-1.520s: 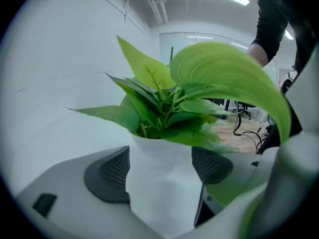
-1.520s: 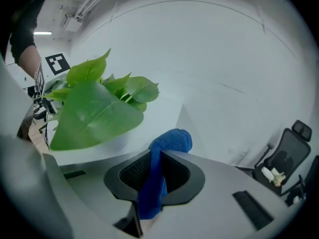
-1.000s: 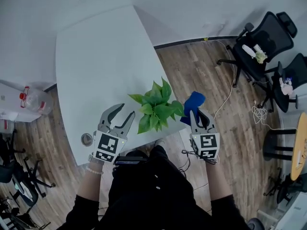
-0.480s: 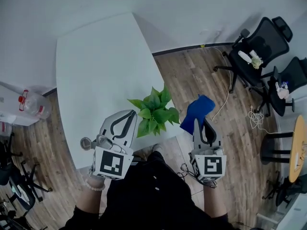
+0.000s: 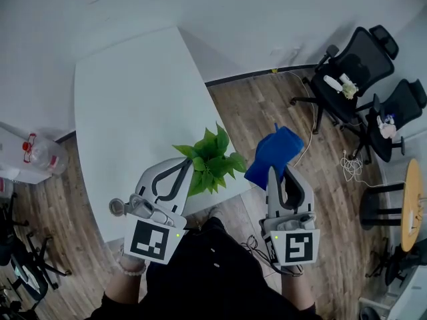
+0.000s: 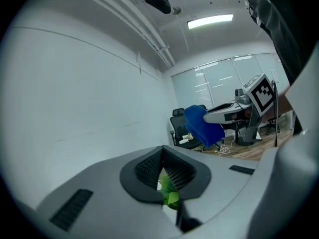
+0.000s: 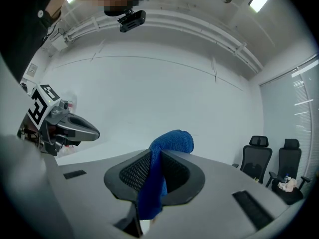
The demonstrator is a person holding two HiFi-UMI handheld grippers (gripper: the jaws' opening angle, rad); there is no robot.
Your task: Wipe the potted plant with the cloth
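near the front edge of the white table (image 5: pixel 133 99) stands the small green leafy potted plant (image 5: pixel 211 160), and from my head view it sits between the two grippers. its pot is hidden under the leaves. just to its right hangs the bright blue folded cloth (image 5: pixel 275 152), up in the air and beside the leaves; i cannot tell whether it touches them. my right gripper (image 5: pixel 279 172) has its jaws clamped on that cloth, and its own view shows the fabric pinched between the dark ribbed pads, bulging above them and trailing below. my left gripper (image 5: pixel 189 163) is at the plant's left side with its tip against the outer leaves. its jaws are pressed together, and in its own view a bit of green shows through the slit below the pads; whether a leaf is actually caught there i cannot tell. beyond the table is a brown wooden plank floor (image 5: pixel 260 105), with black office chairs (image 5: pixel 360 59) at the right.
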